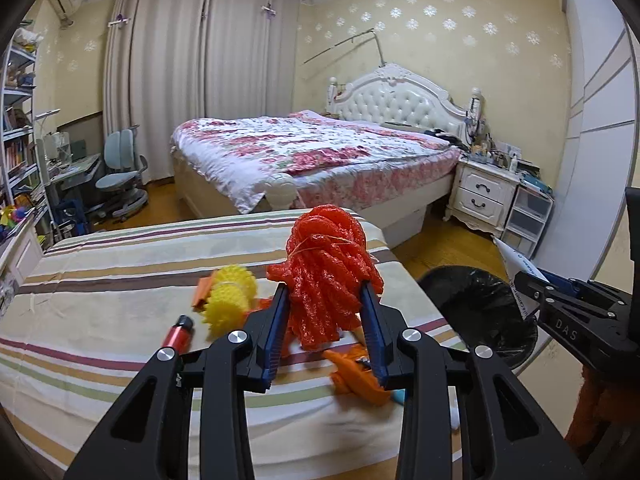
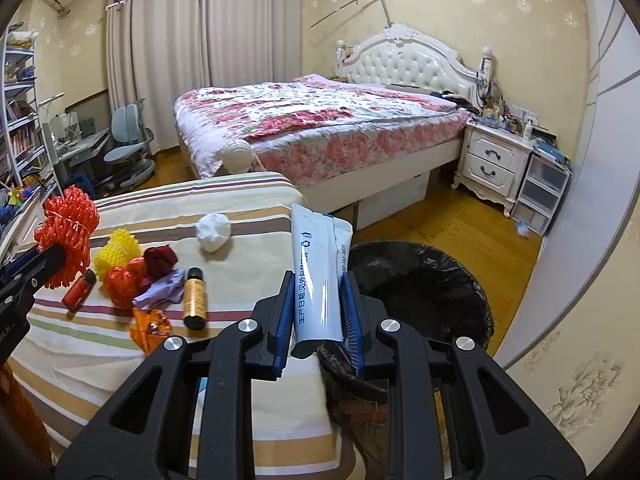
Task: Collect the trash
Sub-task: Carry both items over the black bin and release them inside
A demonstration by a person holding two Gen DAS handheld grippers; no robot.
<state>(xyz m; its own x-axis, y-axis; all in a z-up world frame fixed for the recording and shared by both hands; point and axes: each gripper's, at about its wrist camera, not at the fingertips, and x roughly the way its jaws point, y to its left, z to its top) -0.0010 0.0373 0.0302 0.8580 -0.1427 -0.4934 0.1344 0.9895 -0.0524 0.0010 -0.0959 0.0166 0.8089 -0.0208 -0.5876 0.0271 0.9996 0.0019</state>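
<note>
My left gripper (image 1: 326,292) is shut on a bundle of red foam netting (image 1: 328,268) and holds it above the striped tablecloth (image 1: 100,292); the bundle also shows in the right wrist view (image 2: 66,236). My right gripper (image 2: 316,280) is shut on a white toothpaste tube (image 2: 320,272), upright, at the table's right edge beside the bin with a black bag (image 2: 424,280). The bin also shows in the left wrist view (image 1: 476,304). On the table lie yellow foam netting (image 2: 116,254), a red lighter (image 2: 78,290), an amber bottle (image 2: 195,298), a white paper ball (image 2: 214,232) and orange scraps (image 2: 150,326).
A crumpled purple paper (image 2: 160,290) and dark red wad (image 2: 160,260) lie among the trash. A bed with floral cover (image 2: 320,120), a white nightstand (image 2: 496,160), a desk chair (image 2: 128,148) and shelves (image 2: 20,128) stand beyond, on a wooden floor.
</note>
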